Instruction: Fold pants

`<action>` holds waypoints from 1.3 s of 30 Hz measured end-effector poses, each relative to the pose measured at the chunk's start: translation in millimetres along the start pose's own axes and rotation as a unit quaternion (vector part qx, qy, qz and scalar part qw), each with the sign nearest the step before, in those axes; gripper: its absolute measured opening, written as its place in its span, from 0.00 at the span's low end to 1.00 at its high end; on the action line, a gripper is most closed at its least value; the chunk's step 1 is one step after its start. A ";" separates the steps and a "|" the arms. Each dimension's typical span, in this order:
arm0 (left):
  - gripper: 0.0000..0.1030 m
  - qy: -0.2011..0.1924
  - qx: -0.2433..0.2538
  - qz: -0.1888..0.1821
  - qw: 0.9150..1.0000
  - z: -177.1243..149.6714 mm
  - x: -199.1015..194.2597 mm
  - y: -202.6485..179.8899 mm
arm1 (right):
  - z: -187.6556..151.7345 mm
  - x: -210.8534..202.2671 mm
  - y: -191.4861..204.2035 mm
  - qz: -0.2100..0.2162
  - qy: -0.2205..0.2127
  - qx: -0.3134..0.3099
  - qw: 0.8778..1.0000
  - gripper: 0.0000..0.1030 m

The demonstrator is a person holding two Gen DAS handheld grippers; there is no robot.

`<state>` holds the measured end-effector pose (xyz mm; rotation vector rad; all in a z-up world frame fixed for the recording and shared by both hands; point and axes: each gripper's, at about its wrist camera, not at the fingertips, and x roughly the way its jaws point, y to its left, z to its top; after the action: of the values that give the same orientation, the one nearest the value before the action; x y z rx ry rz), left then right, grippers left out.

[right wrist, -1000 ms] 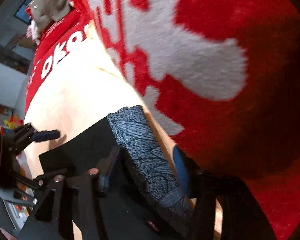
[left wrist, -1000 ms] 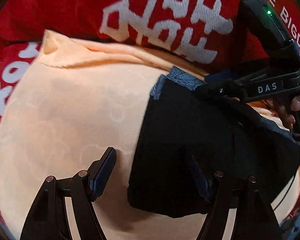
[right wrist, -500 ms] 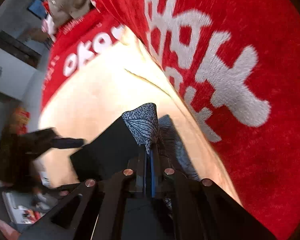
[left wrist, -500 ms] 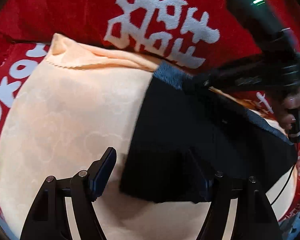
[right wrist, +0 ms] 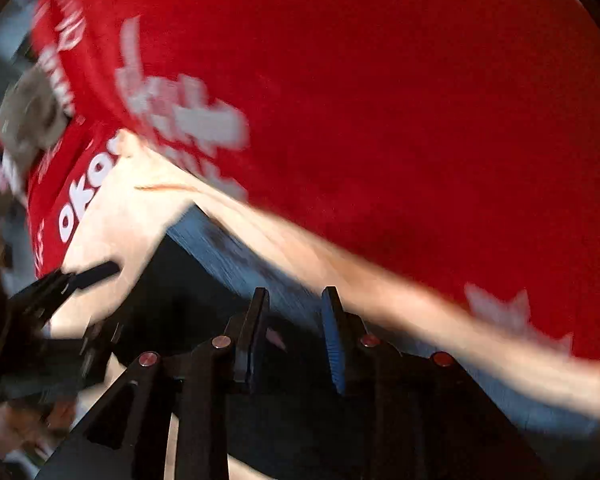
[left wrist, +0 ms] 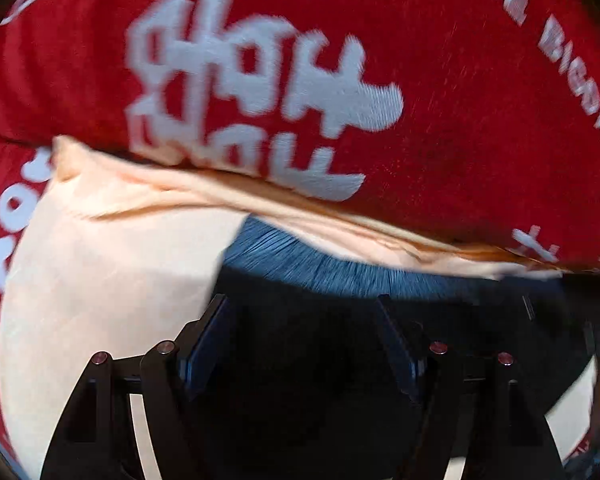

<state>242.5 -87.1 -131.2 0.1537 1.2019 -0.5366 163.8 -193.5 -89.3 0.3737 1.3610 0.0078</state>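
The black pants (left wrist: 320, 360) lie on a peach cloth (left wrist: 100, 280), their blue-grey waistband (left wrist: 340, 272) along the far edge. My left gripper (left wrist: 304, 324) hangs open above the black fabric, its pads wide apart and pressing on nothing. In the right wrist view my right gripper (right wrist: 294, 320) points down at the waistband (right wrist: 236, 256). Its jaws are opening, and the band shows in the narrow gap between the pads without being pinched. One of the left gripper's fingers (right wrist: 96, 270) shows blurred at the left of that view.
A red blanket (left wrist: 440, 80) with white characters lies under the peach cloth and fills the far side. A grey-brown lump (right wrist: 32, 120) sits at the blanket's far left corner. Both views are motion-blurred.
Half a second ago the right gripper was shut on a lifted corner of the waistband; now its jaws have parted and the band lies flat. The left gripper has moved over the black fabric.
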 end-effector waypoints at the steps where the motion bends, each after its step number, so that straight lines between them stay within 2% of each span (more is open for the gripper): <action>1: 0.71 0.005 0.000 0.014 1.000 3.4 12.3 -3.5 | -11.2 5.3 -8.9 -0.004 0.011 0.010 1.000 0.29; 3: 0.71 0.005 -0.015 0.050 0.999 10.1 33.0 -4.1 | -34.5 21.4 -31.3 -0.023 0.038 0.030 0.999 0.29; 5: 0.71 -0.022 -0.011 0.095 0.995 17.7 42.4 -6.1 | -47.1 40.1 -49.4 -0.044 0.050 0.062 0.996 0.29; 6: 0.71 -0.010 -0.012 0.115 0.993 21.0 50.3 -1.7 | -51.6 45.7 -59.9 -0.058 0.050 0.076 0.994 0.27; 7: 0.71 0.004 -0.025 0.110 0.994 22.5 55.3 4.7 | -55.4 46.8 -71.7 -0.055 0.036 0.091 0.994 0.18; 8: 0.71 0.014 -0.046 0.092 0.995 23.0 56.4 12.6 | -58.3 42.8 -83.8 -0.046 0.015 0.112 0.992 0.17; 9: 0.71 0.015 -0.059 0.085 0.994 22.2 50.5 17.4 | -61.3 34.2 -96.4 -0.060 0.003 0.138 0.989 0.17; 11: 0.71 0.007 -0.038 0.100 0.994 17.3 33.7 12.0 | -68.3 14.6 -104.8 -0.074 -0.009 0.150 0.986 0.22; 12: 0.71 0.004 -0.023 0.103 0.994 13.4 24.4 5.3 | -73.9 4.8 -106.8 -0.068 -0.012 0.152 0.986 0.22; 15: 0.71 0.009 0.011 0.077 0.997 -4.6 3.9 -15.4 | -110.7 -27.0 -113.4 0.014 -0.015 0.187 0.982 0.24; 16: 0.71 0.017 0.025 0.074 0.997 -13.9 1.5 -23.8 | -127.5 -33.6 -114.8 0.045 -0.013 0.209 0.977 0.24; 17: 0.71 0.024 0.032 0.073 0.997 -19.6 2.3 -28.2 | -152.5 -39.5 -115.0 0.086 -0.008 0.242 0.966 0.24; 18: 0.71 0.038 0.042 0.073 0.996 -28.6 6.2 -32.9 | -171.0 -40.7 -113.7 0.111 -0.003 0.265 0.958 0.24; 20: 0.72 0.041 0.059 0.094 0.993 -44.0 12.9 -33.9 | -210.6 -42.1 -115.4 0.145 0.008 0.304 0.941 0.25; 21: 0.73 0.032 0.066 0.092 0.993 -47.6 12.5 -32.7 | -228.6 -38.7 -111.5 0.161 0.011 0.322 0.933 0.24; 22: 0.80 0.027 0.068 0.092 0.993 -49.8 11.9 -30.5 | -243.7 -33.4 -108.3 0.170 0.014 0.337 0.926 0.25; 25: 0.82 0.035 0.056 0.073 0.995 -54.9 9.3 -14.8 | -267.8 -16.5 -105.8 0.196 0.010 0.369 0.908 0.25; 31: 0.83 0.042 0.061 0.068 0.995 -53.2 11.1 -4.8 | -269.2 -6.0 -117.5 0.239 -0.050 0.396 0.885 0.25; 36: 0.88 0.045 0.052 0.058 0.996 -51.0 20.4 5.4 | -261.2 12.2 -119.1 0.251 -0.039 0.430 0.866 0.24; 37: 0.88 0.047 0.054 0.057 0.996 -50.3 20.6 6.0 | -256.8 9.7 -118.6 0.246 -0.035 0.428 0.869 0.21; 38: 0.88 0.048 0.055 0.056 0.996 -49.9 21.1 6.6 | -253.3 0.2 -120.2 0.234 -0.041 0.413 0.879 0.14; 39: 0.88 0.048 0.057 0.055 0.996 -49.9 23.2 6.8 | -247.0 -12.2 -115.5 0.221 -0.055 0.387 0.894 0.13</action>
<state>209.4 -69.0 -171.9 0.3452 1.2494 -0.5062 -98.5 -241.4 -147.6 1.3336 1.0925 -0.1817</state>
